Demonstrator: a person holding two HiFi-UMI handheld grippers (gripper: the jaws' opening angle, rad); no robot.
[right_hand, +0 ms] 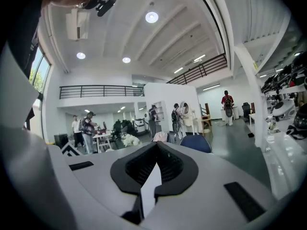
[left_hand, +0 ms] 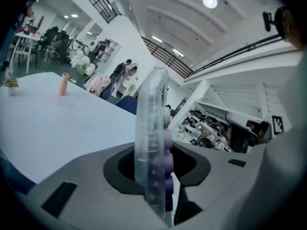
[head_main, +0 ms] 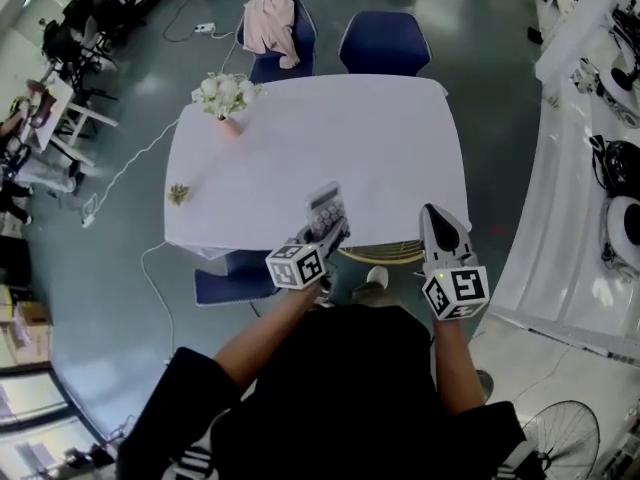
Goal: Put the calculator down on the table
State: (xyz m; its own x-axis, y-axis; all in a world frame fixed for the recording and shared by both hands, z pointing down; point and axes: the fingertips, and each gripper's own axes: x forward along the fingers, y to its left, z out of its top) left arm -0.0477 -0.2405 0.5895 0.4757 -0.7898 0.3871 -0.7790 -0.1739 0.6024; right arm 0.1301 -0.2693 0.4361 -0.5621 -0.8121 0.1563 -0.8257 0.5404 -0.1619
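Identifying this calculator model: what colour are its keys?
Purple keys; clearest in the left gripper view.

The clear calculator (left_hand: 152, 143) with purple keys stands edge-on, clamped in the left gripper (left_hand: 154, 178) just over the table (head_main: 300, 138).

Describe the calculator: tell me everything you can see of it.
The calculator is a slim slab with a clear plastic body and rounded purple keys on one face. It stands on edge, clamped between the jaws of the left gripper, which alone touches it. It is held over the near edge of the white table, not yet laid down.
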